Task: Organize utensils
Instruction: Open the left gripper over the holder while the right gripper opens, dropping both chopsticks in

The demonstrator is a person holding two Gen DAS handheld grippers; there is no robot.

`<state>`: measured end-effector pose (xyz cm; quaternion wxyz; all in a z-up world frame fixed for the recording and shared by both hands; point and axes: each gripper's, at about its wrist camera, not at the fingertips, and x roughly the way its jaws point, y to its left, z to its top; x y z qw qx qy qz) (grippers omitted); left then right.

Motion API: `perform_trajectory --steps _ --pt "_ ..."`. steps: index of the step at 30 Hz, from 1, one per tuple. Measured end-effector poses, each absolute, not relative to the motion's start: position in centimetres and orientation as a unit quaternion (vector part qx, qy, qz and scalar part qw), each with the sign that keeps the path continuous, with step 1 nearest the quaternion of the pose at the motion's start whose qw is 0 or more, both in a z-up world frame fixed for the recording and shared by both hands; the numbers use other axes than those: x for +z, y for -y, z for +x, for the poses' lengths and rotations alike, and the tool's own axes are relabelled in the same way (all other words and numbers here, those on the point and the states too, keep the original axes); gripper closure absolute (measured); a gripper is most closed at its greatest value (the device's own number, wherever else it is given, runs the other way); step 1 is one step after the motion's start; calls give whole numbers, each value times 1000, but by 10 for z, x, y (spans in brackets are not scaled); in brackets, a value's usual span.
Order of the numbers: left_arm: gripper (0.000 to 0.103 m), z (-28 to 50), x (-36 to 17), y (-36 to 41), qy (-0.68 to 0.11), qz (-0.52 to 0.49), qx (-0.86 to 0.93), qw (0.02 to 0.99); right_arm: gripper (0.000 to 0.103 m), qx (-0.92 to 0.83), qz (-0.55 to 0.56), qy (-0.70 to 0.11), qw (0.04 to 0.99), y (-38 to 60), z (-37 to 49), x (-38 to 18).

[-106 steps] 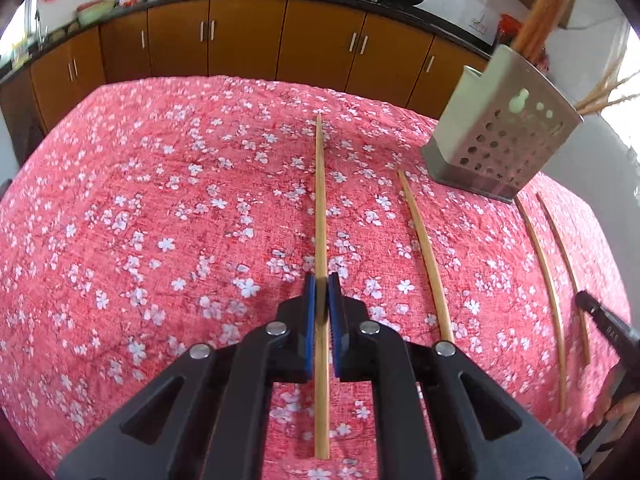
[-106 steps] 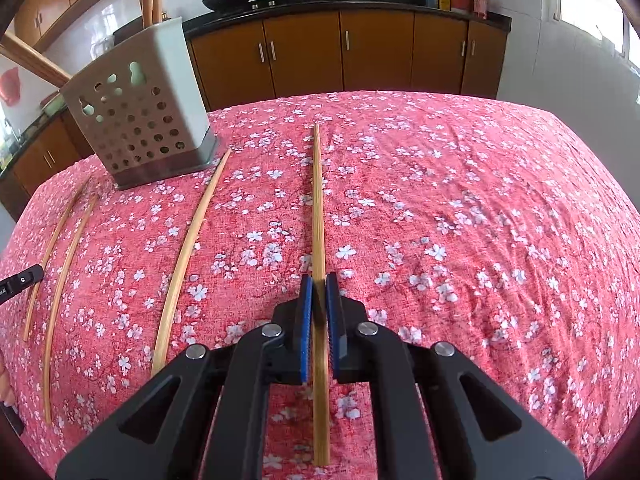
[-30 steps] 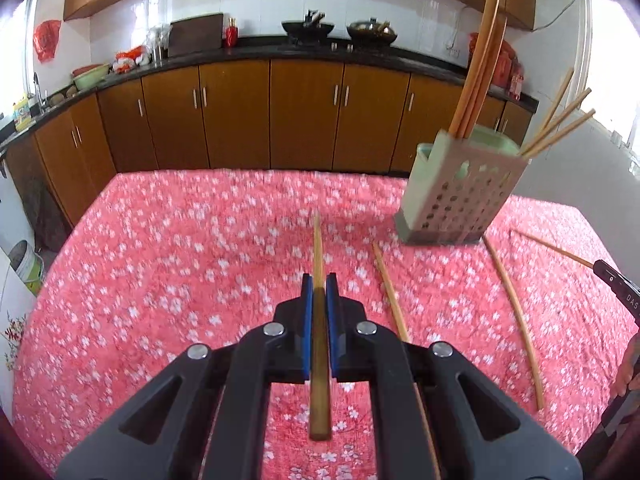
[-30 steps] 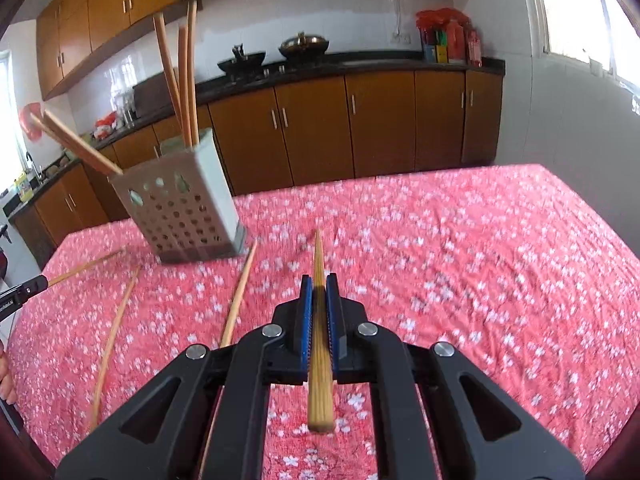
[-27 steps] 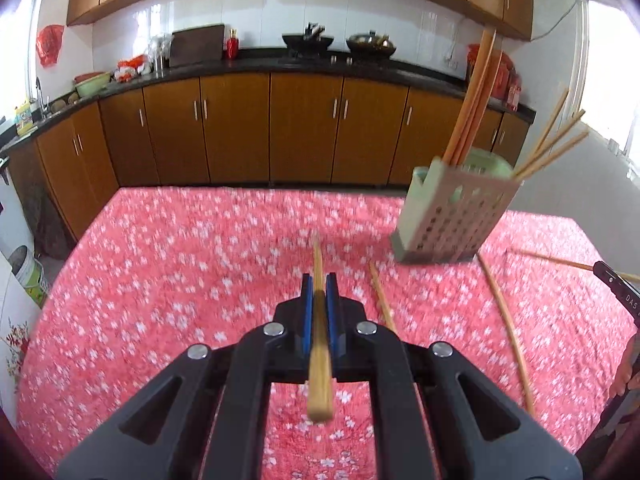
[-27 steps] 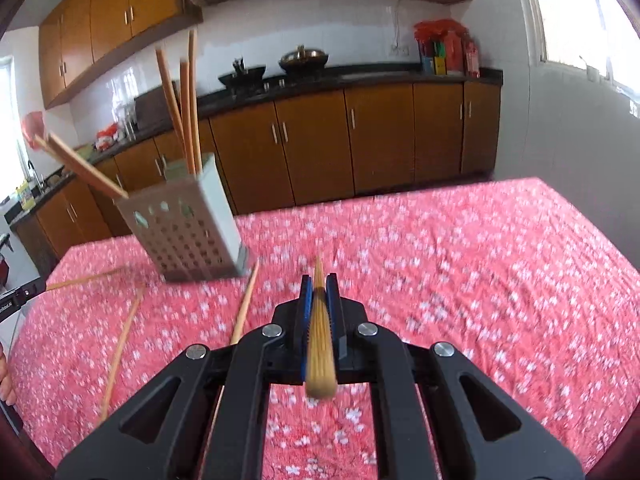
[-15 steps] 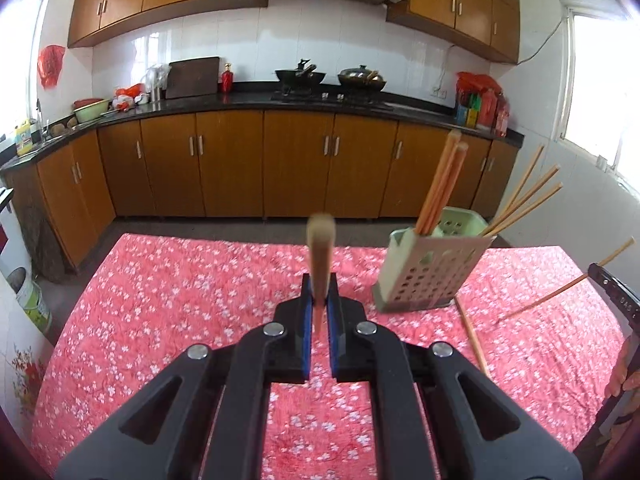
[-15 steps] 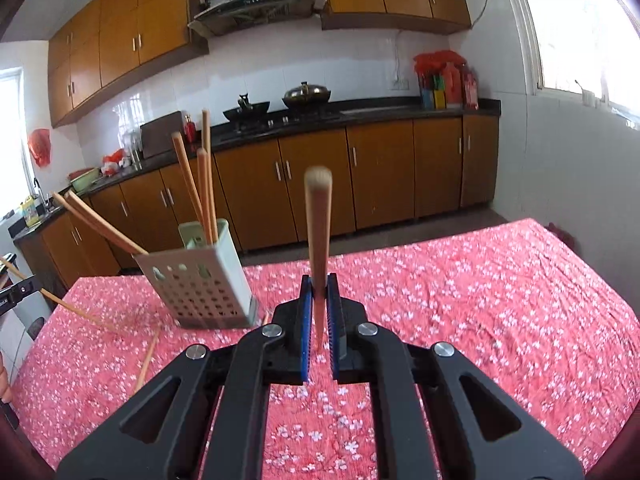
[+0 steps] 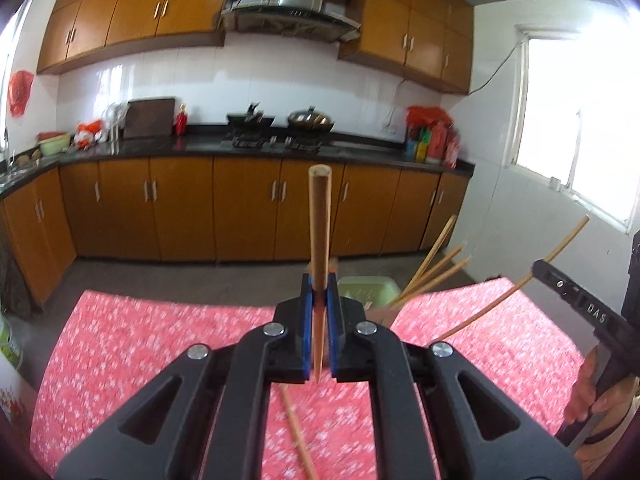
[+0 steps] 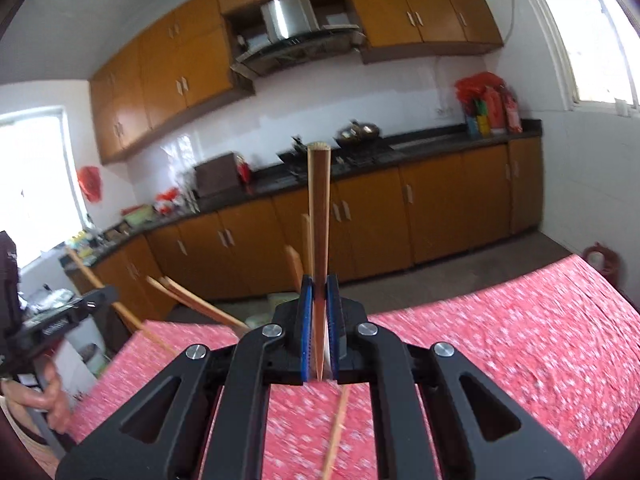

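I hold both grippers raised above the table [image 9: 120,328], which is spread with a red floral cloth, in a kitchen lined with brown cabinets [image 9: 180,212]. My left gripper [image 9: 319,300] is pinched tight on a wooden chopstick [image 9: 319,224] that stands nearly upright between the blue pads [image 9: 306,320], its blunt end pointing up toward the counter and its thin tip showing just below the jaws. My right gripper [image 10: 319,304] clamps a second chopstick [image 10: 318,216] the same way, upright, blunt end high against the stove area. Beyond the left gripper's fingers sits the pale green utensil holder [image 9: 366,286], partly hidden, with several chopsticks [image 9: 434,264] fanning out of it to the right. From the left camera I also see the right gripper at the frame's right edge, held by a hand [image 9: 600,404], its chopstick slanting across the cloth's edge. One loose chopstick [image 9: 298,436] lies on the cloth below the left gripper; the right camera shows one [image 10: 336,432] on the cloth under its own jaws too. The cloth is blurred in both views.
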<state>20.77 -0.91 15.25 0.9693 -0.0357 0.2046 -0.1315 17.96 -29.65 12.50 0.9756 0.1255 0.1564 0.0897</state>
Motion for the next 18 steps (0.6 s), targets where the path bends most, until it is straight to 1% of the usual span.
perform_trajectory --steps 5,9,14,18 --pt "95 214 188 33 -155 -37 -138 978 95 103 115 -123 980 277 194 152" --pt "95 227 204 47 -128 -38 -127 983 95 105 107 -112 982 265 212 162" --pt "95 255 197 54 -130 -50 -108 984 95 93 89 -110 986 251 234 159" --pt "95 282 175 51 -158 -69 -105 979 95 88 80 -143 983 241 258 139"
